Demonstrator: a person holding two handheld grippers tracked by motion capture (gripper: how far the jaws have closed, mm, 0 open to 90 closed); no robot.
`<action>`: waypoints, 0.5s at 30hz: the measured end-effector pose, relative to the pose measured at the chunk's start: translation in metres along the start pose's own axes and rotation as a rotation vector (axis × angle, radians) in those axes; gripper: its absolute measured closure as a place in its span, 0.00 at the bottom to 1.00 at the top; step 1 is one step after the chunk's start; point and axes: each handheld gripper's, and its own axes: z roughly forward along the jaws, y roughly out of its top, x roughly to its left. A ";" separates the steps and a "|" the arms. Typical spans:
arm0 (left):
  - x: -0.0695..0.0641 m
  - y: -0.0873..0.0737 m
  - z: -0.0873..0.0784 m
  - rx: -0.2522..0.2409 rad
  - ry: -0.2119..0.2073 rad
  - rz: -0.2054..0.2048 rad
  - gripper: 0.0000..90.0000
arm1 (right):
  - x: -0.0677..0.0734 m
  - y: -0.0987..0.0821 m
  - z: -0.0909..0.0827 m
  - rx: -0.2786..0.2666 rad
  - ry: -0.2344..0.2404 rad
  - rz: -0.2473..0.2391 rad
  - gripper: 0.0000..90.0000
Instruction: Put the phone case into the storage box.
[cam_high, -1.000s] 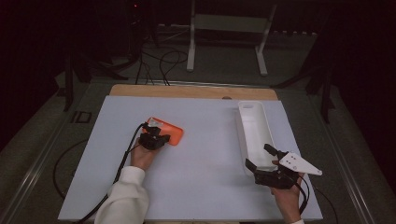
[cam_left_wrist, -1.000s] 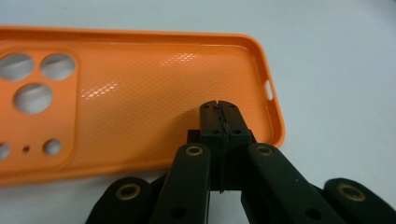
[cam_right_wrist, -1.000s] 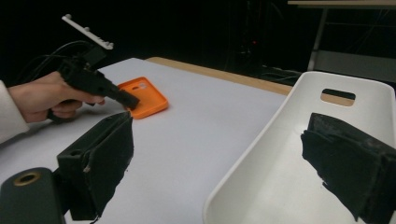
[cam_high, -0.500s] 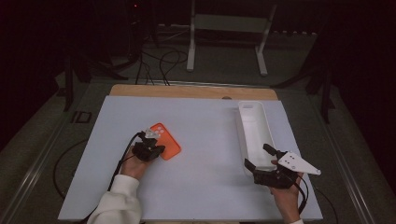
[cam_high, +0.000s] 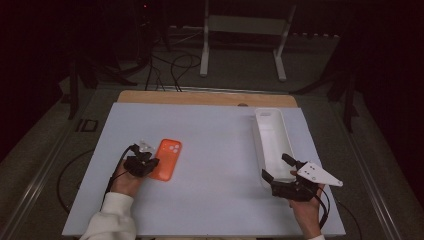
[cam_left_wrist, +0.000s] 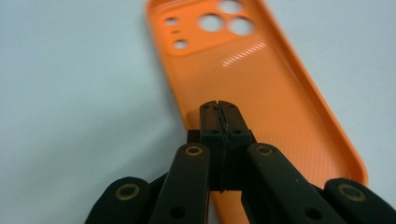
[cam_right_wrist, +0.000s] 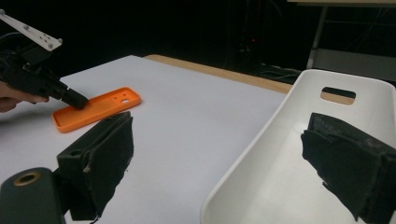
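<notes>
Right gripper: jaws standing wide apart, straddling the near wall of the white tray.
Left gripper: jaws pressing together, tips sitting over the orange phone case.
Phone case: lying flat on the bench, well apart from the tray.

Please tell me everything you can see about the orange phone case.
The orange phone case looks like smooth, slightly glossy plastic with a raised rim and round camera cutouts at its far end. It lies flat, hollow side up, on the left part of the white table, empty. The left gripper has its shut jaws over the near end of the case, seemingly pressing on the inner surface. Nothing else touches it.
</notes>
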 end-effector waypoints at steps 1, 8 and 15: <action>0.005 -0.001 0.000 -0.002 0.018 -0.012 1.00 | 0.000 0.000 0.000 -0.001 -0.002 -0.004 0.10; 0.010 -0.001 0.001 -0.007 0.052 -0.026 1.00 | -0.003 0.000 0.000 -0.001 -0.005 -0.019 0.10; 0.009 -0.003 -0.001 -0.026 0.026 -0.025 1.00 | -0.004 -0.001 0.002 0.003 -0.002 -0.022 0.10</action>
